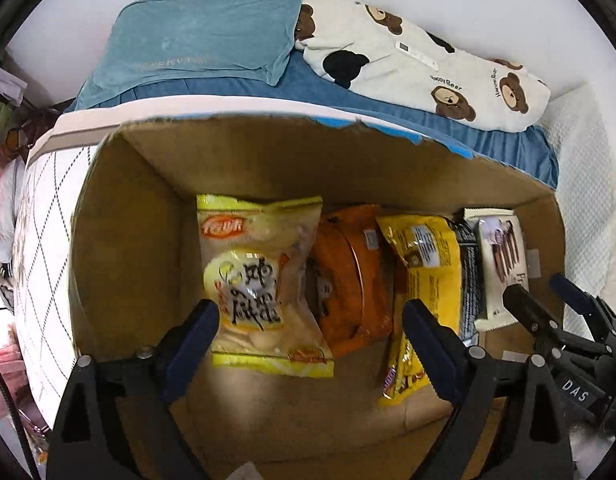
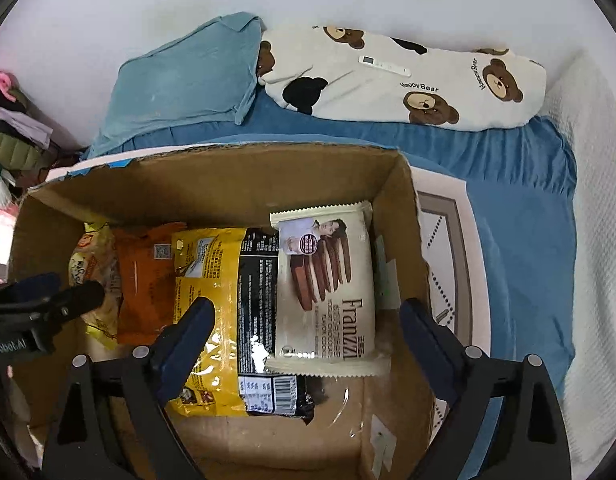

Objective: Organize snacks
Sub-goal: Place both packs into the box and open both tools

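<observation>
Both claws (image 1: 311, 332) (image 2: 304, 332) agape over snack box (image 1: 268, 160)

Black tool (image 1: 309, 320), blue pads (image 1: 196, 328), silver screws.

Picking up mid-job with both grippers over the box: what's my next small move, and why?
Probably lift both clear. The left gripper and right gripper are open and hold nothing, and four packets, from the pale yellow bag to the Franzzi cookies, already lie side by side in the cardboard box.

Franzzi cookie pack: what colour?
Cream Franzzi cookie pack with brown cookies pictured; clearest in right wrist view.
</observation>
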Action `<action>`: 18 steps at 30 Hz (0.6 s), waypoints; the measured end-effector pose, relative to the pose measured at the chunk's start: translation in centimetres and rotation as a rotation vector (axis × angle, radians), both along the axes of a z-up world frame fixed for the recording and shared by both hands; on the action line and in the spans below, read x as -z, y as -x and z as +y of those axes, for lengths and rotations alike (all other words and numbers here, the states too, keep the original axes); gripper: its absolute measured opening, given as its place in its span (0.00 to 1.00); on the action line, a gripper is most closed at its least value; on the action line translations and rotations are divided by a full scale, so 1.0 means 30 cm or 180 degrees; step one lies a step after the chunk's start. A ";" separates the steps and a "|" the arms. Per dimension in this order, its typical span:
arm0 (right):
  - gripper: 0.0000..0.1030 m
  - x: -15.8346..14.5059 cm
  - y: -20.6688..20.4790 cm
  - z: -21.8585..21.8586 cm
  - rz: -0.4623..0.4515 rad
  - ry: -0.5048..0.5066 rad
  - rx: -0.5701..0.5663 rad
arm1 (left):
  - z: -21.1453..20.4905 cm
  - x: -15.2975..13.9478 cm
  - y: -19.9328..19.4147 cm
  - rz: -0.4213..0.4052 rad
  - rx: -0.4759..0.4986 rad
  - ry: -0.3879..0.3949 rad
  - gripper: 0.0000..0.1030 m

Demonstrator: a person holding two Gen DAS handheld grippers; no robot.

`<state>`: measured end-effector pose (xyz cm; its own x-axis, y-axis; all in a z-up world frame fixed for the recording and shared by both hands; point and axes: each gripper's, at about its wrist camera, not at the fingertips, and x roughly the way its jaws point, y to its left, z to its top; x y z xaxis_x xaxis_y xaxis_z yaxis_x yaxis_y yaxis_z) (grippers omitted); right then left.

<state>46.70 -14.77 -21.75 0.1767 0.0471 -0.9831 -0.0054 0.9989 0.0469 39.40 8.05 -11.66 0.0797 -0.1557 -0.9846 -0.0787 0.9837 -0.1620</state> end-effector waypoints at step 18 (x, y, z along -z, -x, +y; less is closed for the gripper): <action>0.93 -0.083 0.286 0.008 -0.0285 -0.0195 0.0013 | -0.016 -0.095 0.241 -0.0479 -0.0084 -0.0119 0.91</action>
<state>38.12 -14.54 -19.24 0.2640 0.1058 -0.9587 -0.0082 0.9942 0.1074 32.16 7.57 -8.82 0.2303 -0.1152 -0.9663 -0.0821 0.9871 -0.1373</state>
